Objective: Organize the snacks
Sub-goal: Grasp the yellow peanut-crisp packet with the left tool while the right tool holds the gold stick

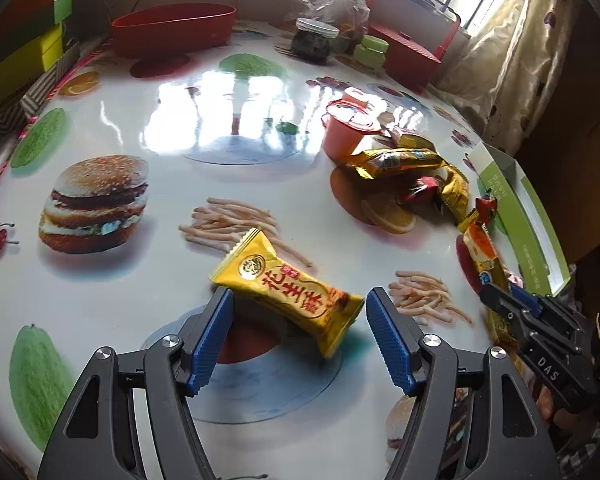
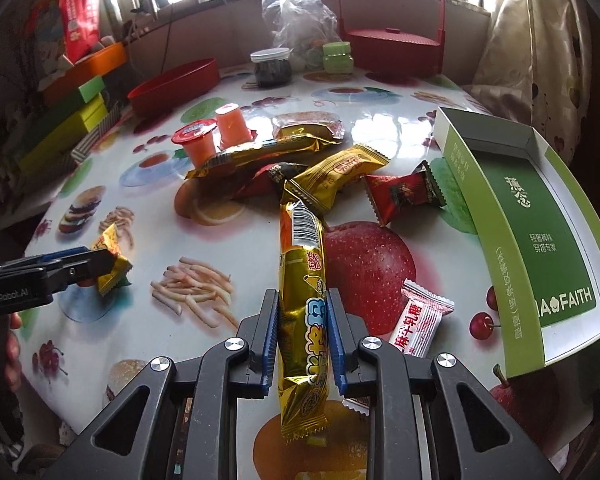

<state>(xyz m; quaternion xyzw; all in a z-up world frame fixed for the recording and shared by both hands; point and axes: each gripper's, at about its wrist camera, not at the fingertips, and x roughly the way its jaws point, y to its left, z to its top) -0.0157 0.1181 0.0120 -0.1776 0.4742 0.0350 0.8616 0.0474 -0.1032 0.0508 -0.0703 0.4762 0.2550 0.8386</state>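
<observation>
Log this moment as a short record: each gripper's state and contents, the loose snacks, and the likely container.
left gripper: open, jaws either side of the yellow peanut candy packet, not pressing
right gripper: shut on the long gold snack stick
loose snacks: red wrapped candy, pink-white candy, jelly cups
likely container: green box lid, holds no snacks
surface: printed table
</observation>
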